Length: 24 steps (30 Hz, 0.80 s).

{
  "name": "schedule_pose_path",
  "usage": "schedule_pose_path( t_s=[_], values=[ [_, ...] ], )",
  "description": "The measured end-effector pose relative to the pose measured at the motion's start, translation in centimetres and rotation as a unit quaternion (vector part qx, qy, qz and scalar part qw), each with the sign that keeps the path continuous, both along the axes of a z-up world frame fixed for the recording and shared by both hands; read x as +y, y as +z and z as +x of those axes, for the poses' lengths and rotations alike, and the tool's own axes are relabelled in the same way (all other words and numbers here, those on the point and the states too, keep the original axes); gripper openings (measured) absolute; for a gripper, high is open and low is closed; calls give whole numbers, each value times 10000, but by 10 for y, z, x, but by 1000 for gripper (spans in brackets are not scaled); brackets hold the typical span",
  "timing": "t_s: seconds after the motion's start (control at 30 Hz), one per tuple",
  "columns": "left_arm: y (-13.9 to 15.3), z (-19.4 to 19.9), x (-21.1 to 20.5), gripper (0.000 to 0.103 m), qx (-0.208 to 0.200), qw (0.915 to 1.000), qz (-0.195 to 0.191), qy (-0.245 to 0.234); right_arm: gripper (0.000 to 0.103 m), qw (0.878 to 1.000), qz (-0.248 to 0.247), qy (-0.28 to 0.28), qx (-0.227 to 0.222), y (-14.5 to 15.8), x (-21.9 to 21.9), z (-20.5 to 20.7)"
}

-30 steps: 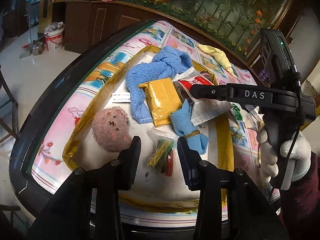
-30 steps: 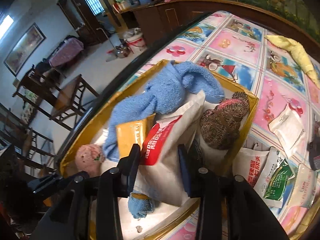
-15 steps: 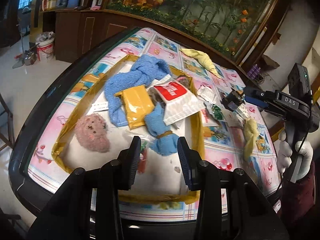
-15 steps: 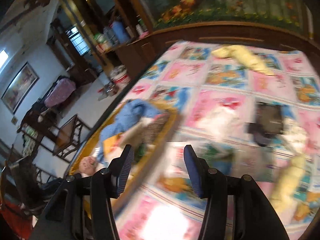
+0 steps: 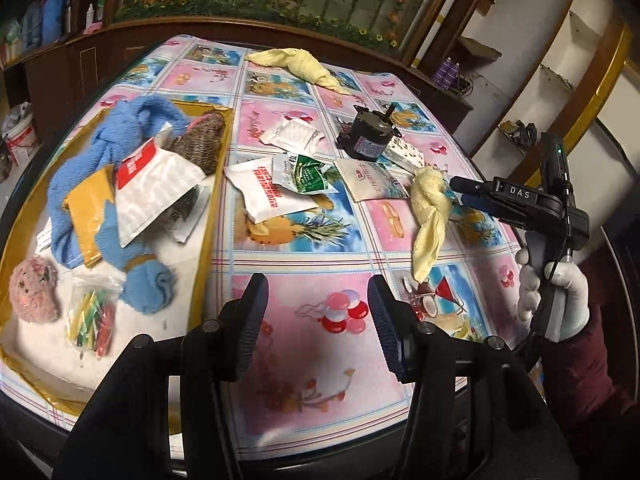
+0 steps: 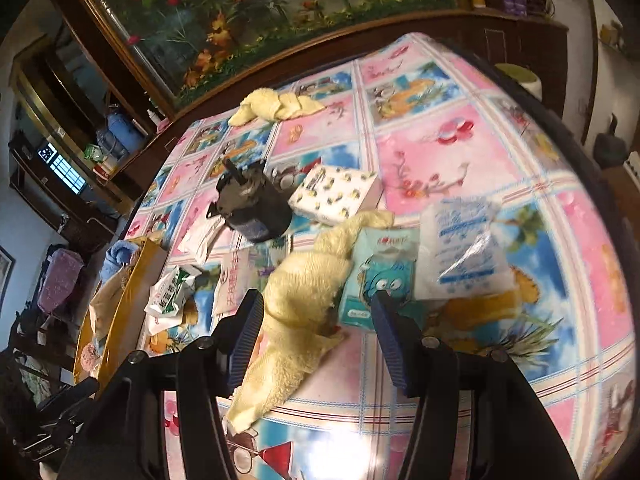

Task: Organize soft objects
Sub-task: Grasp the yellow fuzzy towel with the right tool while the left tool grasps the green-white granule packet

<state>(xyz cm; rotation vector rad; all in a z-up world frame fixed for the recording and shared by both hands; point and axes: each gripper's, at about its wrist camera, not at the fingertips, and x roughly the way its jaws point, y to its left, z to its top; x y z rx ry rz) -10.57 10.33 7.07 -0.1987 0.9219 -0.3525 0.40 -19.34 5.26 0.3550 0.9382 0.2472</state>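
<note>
The right-wrist view is smeared, so the packets' print is hard to read, and the gold-edged tray is cut off at the left edge. In the tray lie a blue towel, a pink ball, a brown knitted ball and packets. My left gripper is opening over bare tablecloth, holding nothing. My right gripper is opening too, the knotted yellow towel lying between its jaws, not pinched

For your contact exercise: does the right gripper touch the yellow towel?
Cannot tell. In the right wrist view the right gripper straddles the yellow towel, jaws opening; no contact or gap shows plainly.
</note>
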Motion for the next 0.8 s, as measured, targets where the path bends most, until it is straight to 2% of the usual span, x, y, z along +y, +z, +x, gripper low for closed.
schedule_pose_path(
  t_s=[0.1, 0.2, 0.27, 0.33, 0.37, 0.43, 0.53, 0.67, 0.7, 0.8],
  values=[
    [-4, 13, -14, 52, 83, 10000, 14, -21, 56, 9995, 158, 234, -150, -9, 11, 0],
    [-9, 32, -28, 52, 199, 9997, 110, -21, 56, 9989, -42, 382, -268, -18, 29, 2],
    [-9, 47, -38, 52, 140, 9997, 213, -21, 55, 9983, -183, 443, -322, -23, 33, 3],
    [-9, 63, -48, 52, 77, 9990, 435, 27, 41, 9984, -190, 422, -335, -28, 31, 2],
    [-10, 72, -52, 52, 53, 9986, 526, 41, 39, 9986, -177, 421, -285, -31, 29, 3],
    [-11, 90, -59, 52, -45, 9971, 762, 64, 39, 9990, -38, 421, -147, -37, 25, 6],
    [-19, 118, -67, 52, -165, 9916, 1269, 178, 39, 9989, 100, 424, -169, -38, 21, 7],
    [-43, 152, -73, 52, 60, 9809, 1924, 293, 39, 9987, 92, 457, -188, -38, 22, 6],
    [-49, 156, -74, 59, 129, 9786, 2032, 312, 39, 9987, 96, 461, -189, -38, 22, 6],
    [-56, 155, -81, 61, 162, 9764, 2152, 89, 39, 9986, 131, 468, -191, -38, 21, 7]
  ],
)
